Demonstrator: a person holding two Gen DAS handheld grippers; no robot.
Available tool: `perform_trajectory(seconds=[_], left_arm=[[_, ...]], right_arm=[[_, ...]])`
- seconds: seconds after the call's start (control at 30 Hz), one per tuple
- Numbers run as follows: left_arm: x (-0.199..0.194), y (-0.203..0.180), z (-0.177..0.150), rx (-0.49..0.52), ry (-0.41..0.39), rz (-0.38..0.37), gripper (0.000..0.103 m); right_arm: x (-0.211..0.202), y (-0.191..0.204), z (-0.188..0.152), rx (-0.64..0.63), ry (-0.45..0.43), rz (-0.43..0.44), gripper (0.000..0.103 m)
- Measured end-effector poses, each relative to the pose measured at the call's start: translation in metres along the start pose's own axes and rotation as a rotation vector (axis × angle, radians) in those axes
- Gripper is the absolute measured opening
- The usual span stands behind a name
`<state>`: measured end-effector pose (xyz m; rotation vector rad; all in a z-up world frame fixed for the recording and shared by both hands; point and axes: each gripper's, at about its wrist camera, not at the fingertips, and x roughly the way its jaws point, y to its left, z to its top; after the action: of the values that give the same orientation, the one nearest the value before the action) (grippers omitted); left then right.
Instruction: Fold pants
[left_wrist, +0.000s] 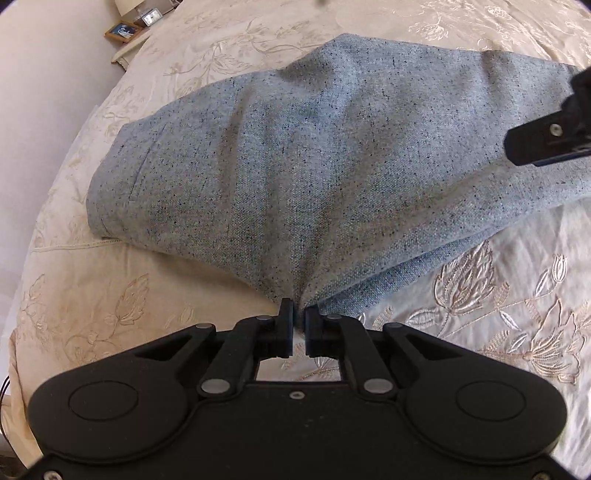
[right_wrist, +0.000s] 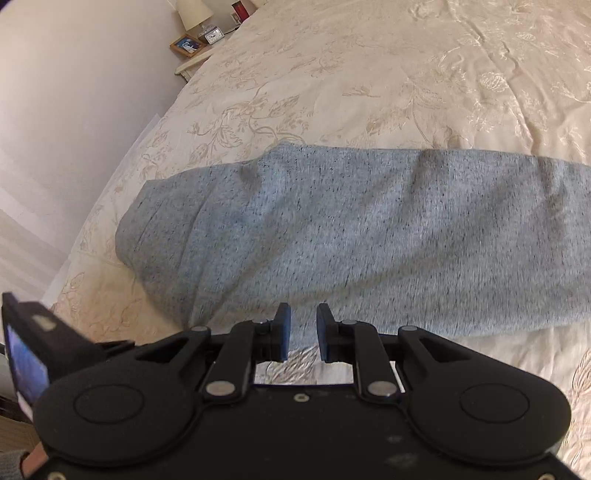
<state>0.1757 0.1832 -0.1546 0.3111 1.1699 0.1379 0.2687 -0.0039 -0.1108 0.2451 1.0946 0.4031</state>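
Landmark: the pants (left_wrist: 295, 147), grey-blue speckled cloth, lie lengthwise across a cream embroidered bedspread (left_wrist: 517, 314); every place below is given relative to them
Far left of pants: a nightstand with a framed photo (left_wrist: 121, 32) and a small clock (left_wrist: 151, 18), well apart from the cloth, beyond its far-left end; the waistband end with its pocket slit points that way
Left gripper (left_wrist: 298, 314): at the near edge of the pants, about mid-length; jaws together, clamped on a pinch of cloth; folds fan out from the pinch across the fabric
Middle of pants: already doubled leg on leg, judging by the layered near edge; surface rumpled, with soft ridges
Right gripper (right_wrist: 303, 317): just over the near edge of the pants, to the right of the left gripper; jaws apart, nothing between the pads; the view is blurred, so whether the tips touch the cloth I cannot tell
Right end of pants: the legs run on past the frame edge; the hem is not seen
Handling: soft, limp, fairly thick weave, probably light; it will drape and sag between two holds; not fragile; layers may slip apart if only the top one is caught
Where to hold: the near edge, both layers together, one grip at each side; the right grip is not yet made
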Motion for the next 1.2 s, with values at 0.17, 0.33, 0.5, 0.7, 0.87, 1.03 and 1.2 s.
perform_trajectory(seconds=[0.17,0.33,0.5,0.7,0.87,1.03,1.2], left_arm=[[0.001,-0.012,-0.007,0.174,-0.017,-0.007,0.015],[-0.033,0.022,-0.013,0.250,-0.082,-0.178,0.021],[-0.042,0.075,0.026,0.150,-0.194,-0.191,0.022],[0.020,0.111,0.087,-0.058,-0.165,-0.113,0.022],[0.095,0.142,0.082,-0.109,0.020,-0.020,0.023],[0.086,0.152,0.080,-0.121,-0.008,-0.059,0.023],[0.054,0.165,0.088,-0.130,-0.083,-0.116,0.022]], right_arm=[[0.051,-0.011,0.005,-0.016,0.117,-0.078,0.018],[0.065,-0.014,-0.008,-0.054,0.230,-0.122,0.015],[0.032,-0.008,0.008,-0.020,0.113,-0.073,0.018],[0.032,0.009,0.047,0.002,0.003,-0.041,0.018],[0.051,0.027,0.081,-0.008,-0.031,-0.034,0.018],[0.071,0.046,0.102,-0.061,-0.042,-0.030,0.018],[0.101,0.062,0.114,-0.096,-0.039,-0.025,0.018]])
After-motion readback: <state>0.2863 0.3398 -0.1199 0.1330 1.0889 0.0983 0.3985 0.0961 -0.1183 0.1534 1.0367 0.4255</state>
